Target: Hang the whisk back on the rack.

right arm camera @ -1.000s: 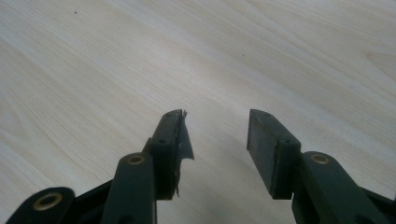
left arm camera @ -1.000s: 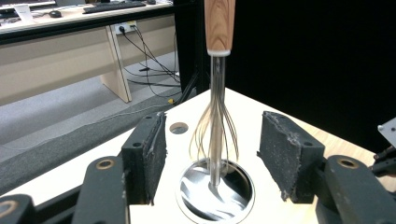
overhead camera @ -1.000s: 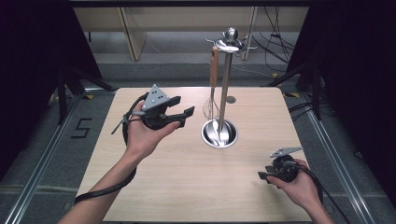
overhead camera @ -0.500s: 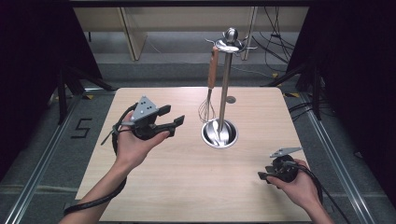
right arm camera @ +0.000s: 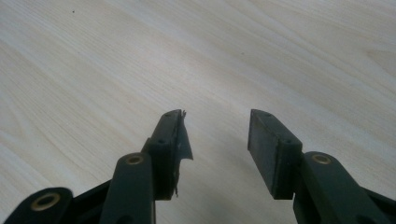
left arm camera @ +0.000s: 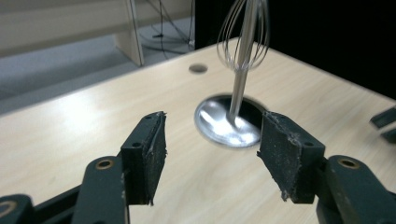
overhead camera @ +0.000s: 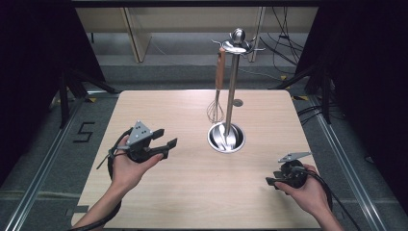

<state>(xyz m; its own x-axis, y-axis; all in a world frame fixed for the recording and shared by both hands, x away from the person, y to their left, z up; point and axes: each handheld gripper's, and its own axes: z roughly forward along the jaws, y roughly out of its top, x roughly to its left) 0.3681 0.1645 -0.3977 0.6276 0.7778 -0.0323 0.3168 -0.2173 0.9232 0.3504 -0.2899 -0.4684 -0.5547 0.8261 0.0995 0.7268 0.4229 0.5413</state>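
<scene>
**Left gripper lines up on the hanging whisk**

At the left of the table (overhead camera: 192, 202), the left gripper (overhead camera: 163, 143) is held up off the wood in the person's hand, its jaws spread apart and empty, pointing rightward toward the utensil stand (overhead camera: 231, 96). In the left gripper view the two black pads (left arm camera: 149, 154) frame the stand's shiny round base (left arm camera: 224, 123) and, above it, the wire loops of the whisk (left arm camera: 245, 32), so the aim looks deliberate: the hand seems set at a height and angle that would let the jaws close around the whisk, or the pole beside it.

In the middle, the whisk (overhead camera: 217, 96) hangs by its wooden handle from a hook at the top of the stand, wires down, just beside the pole and clear of the table. Hung like this it should swing freely, so a grip on the handle would likely be steadier than one on the wires.

At the right, the right gripper (overhead camera: 275, 182) rests low near the table's front edge, well apart from the stand. Its jaws are parted with nothing between them, over bare wood; it appears to be parked out of the way.
</scene>
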